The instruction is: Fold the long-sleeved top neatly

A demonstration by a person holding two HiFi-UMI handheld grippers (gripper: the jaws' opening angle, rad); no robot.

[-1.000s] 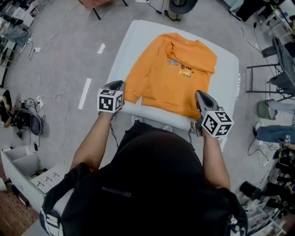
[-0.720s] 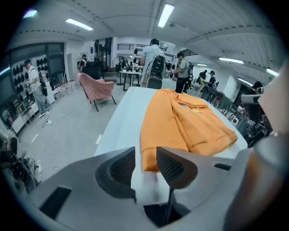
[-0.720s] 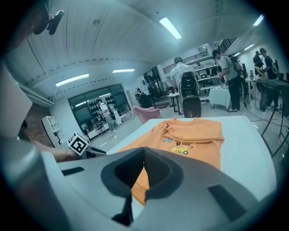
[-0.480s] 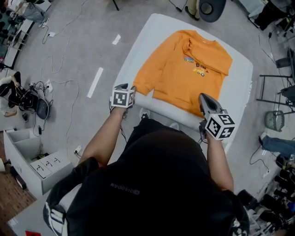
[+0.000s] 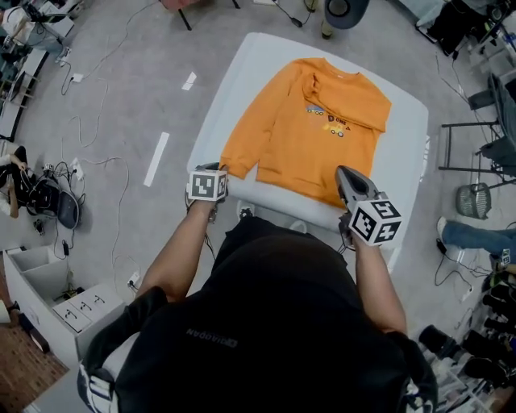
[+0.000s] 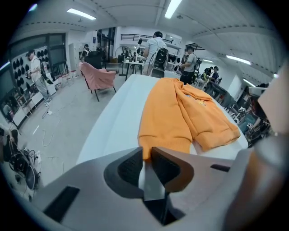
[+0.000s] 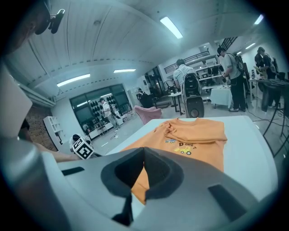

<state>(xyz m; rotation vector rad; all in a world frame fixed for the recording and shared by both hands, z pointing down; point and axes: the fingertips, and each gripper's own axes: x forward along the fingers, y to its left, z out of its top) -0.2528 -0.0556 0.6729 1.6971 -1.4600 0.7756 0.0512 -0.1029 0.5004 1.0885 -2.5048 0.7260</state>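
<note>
An orange long-sleeved top [image 5: 310, 129] lies flat on the white table [image 5: 242, 73], its right sleeve folded across the chest. My left gripper [image 5: 219, 168] is down at the left sleeve's cuff [image 5: 232, 168], near the table's front left edge. Its jaws have just been closing. In the left gripper view they [image 6: 146, 150] still stand apart, with the cuff's [image 6: 165, 140] edge at the tips and bare table in the gap. My right gripper [image 5: 343, 171] is shut, its tips [image 7: 144, 151] over the hem's right corner [image 7: 140, 187]. No fabric shows pinched between them.
Cables [image 5: 89, 129] trail over the floor to the left, and a white cabinet [image 5: 48, 298] stands at lower left. A metal rack [image 5: 476, 137] is to the right. A chair base [image 5: 347, 8] and several people [image 6: 156, 45] are beyond the far end.
My left gripper has come down and in toward the sleeve cuff, and its jaws have parted. The right gripper stays shut at the hem.
</note>
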